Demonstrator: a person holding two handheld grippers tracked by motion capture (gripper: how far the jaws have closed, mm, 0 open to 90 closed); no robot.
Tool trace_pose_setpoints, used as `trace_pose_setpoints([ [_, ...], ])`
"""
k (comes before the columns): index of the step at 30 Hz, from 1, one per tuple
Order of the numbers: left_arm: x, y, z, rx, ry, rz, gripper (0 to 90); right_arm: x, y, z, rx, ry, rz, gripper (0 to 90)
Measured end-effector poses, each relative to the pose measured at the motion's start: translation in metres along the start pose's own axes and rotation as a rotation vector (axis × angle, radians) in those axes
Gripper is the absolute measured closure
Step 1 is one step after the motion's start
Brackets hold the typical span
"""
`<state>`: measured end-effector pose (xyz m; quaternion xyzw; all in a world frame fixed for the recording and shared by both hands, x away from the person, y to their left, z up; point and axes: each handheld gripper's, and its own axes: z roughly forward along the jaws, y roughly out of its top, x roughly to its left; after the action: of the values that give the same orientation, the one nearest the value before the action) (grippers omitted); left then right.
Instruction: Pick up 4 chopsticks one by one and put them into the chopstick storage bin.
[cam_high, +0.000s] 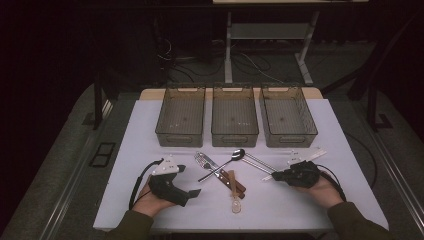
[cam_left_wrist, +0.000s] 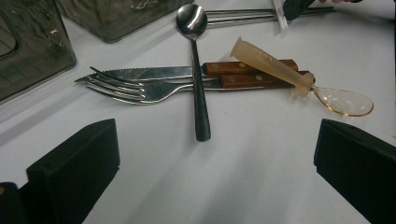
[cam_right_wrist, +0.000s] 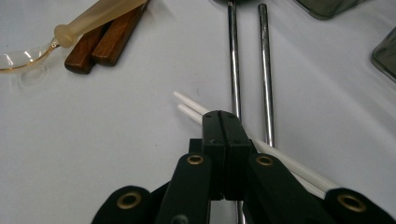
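the right tongs (cam_right_wrist: 223, 122) are clamped on the white chopsticks (cam_right_wrist: 191, 108) lying on the bench (cam_right_wrist: 116, 154), likely for sorting into a bin; the left tongs (cam_left_wrist: 210, 158) gape empty, facing the cutlery.

Three bins (cam_high: 234, 122), two spoons (cam_high: 231, 160)

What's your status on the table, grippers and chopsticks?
Right gripper shut on white chopsticks. Left gripper open, nothing between its jaws. Steel chopsticks lie under the white pair.
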<state>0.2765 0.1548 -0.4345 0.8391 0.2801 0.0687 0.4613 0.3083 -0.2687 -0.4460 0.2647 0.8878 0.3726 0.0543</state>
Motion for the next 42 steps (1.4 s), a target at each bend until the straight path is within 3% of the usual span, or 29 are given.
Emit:
trace_pose_setpoints([
  [42, 0.000, 0.000, 0.000, 0.000, -0.003, -0.001, 0.0, -0.010, 0.017, 0.013, -0.026, -0.023, 0.013, 89.6],
])
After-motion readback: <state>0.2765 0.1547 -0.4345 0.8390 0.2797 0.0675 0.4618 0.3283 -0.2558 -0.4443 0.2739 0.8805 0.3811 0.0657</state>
